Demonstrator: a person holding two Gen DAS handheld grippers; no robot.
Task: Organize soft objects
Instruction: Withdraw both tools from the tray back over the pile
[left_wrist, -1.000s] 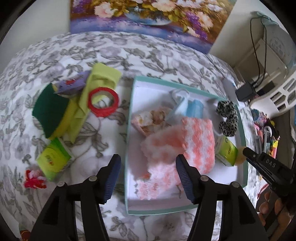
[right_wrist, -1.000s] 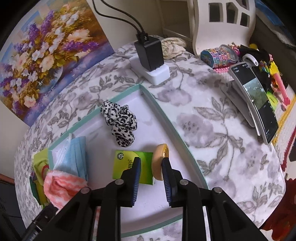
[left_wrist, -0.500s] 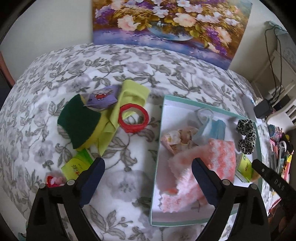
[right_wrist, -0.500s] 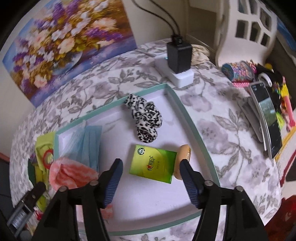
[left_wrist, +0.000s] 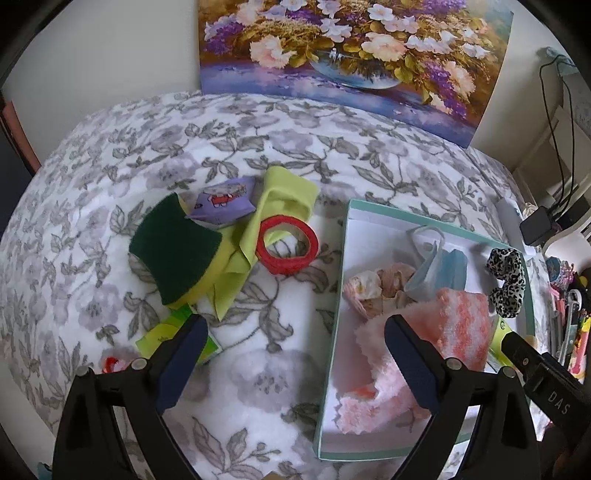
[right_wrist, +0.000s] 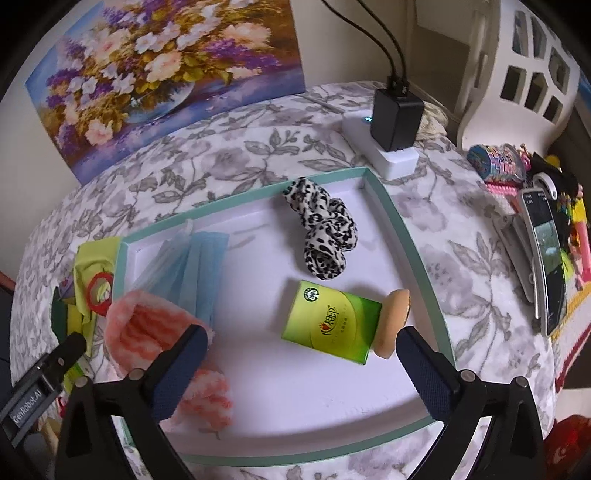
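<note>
- Here, the right gripper (right_wrist: 301, 341) hangs over the shallow white box with a mint-green rim (right_wrist: 402, 225); its jaws have just been opening and now stand spread wide, with nothing pinched.
- Between and just beyond its blue pads lie a green tissue pack (right_wrist: 332, 319) and a small tan round sponge (right_wrist: 395, 321), the sponge touching the pack's right end.
- Farther back in the box are a leopard-print fabric scrunchie (right_wrist: 325, 236) and a light blue face mask (right_wrist: 192, 269).
- A fluffy pink-and-white cloth (right_wrist: 147, 332) fills the box's near left part.
- The left gripper (left_wrist: 291, 350) also has its jaws spread wide after just opening, holding nothing; one pad is over the flowered grey-white bedcover (left_wrist: 236, 147), the other over the fluffy cloth.
- Outside the box, on the bedcover, lie a green-and-yellow scouring sponge (left_wrist: 177, 247), a lime-yellow cloth (left_wrist: 280, 203), a red ring of tape (left_wrist: 288, 245) and a small purple packet (left_wrist: 223, 199), all close together.
</note>
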